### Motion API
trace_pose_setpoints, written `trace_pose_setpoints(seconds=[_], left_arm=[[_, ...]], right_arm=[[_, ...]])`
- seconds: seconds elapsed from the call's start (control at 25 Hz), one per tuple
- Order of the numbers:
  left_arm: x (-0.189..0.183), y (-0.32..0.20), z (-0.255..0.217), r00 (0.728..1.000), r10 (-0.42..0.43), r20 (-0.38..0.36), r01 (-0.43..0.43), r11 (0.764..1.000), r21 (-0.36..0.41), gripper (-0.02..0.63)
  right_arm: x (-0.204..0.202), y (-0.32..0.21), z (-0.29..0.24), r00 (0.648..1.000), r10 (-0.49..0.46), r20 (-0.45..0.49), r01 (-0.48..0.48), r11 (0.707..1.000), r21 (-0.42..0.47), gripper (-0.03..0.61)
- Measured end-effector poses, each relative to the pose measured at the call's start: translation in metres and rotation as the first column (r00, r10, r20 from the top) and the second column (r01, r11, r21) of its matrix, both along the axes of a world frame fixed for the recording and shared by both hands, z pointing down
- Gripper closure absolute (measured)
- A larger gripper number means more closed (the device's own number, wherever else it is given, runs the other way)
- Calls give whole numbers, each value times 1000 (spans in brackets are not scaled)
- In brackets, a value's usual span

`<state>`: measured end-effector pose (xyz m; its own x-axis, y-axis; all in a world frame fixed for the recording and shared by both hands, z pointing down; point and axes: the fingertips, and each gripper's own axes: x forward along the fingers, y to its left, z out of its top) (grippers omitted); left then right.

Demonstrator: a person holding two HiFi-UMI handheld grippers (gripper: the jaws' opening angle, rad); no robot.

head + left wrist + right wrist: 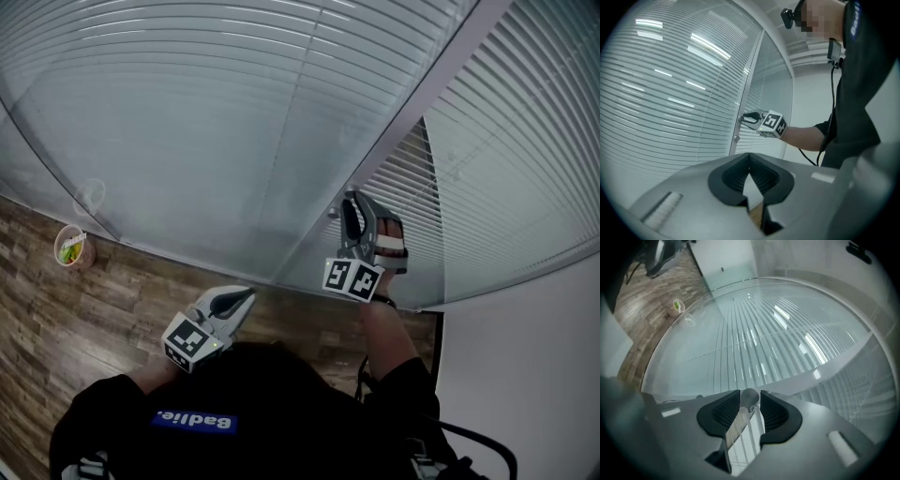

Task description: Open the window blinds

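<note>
Right tongs (750, 394) slack astride blind knob (750, 399), axis dead ahead (pads barely clear); left tongs (749, 159) clenched empty, farther.

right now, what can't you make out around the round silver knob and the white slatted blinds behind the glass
Whether the right gripper presses on the round silver knob between its jaws: right gripper view, any gap is too fine to see.
What lies behind the white slatted blinds: the slats block it in all views.
What the small round cup on the wood floor holds: head view, too small.
</note>
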<state>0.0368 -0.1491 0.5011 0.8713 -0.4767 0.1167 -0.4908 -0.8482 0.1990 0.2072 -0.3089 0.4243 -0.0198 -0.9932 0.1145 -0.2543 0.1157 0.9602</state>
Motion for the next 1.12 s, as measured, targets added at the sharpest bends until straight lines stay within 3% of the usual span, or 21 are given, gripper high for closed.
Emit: trace_pose_setpoints(seconds=[0.16, 0.68, 0.88, 1.12], left_arm=[[-1, 0, 1, 1000, -5, -1, 5, 1000, -1, 614], [-5, 1, 2, 1000, -23, -14, 23, 1000, -9, 614], [-9, 3, 5, 1000, -25, -9, 24, 1000, -8, 614], [-12, 2, 3, 1000, -30, -6, 30, 999, -16, 614]], right_arm=[[3, -3, 4, 994, 13, -111, -13, 1000, -2, 462], [6, -10, 6, 971, 37, -237, -39, 999, -1, 462], [6, -12, 7, 977, 66, -204, -63, 998, 23, 471], [6, -13, 2, 992, 96, -81, -95, 995, 22, 471]])
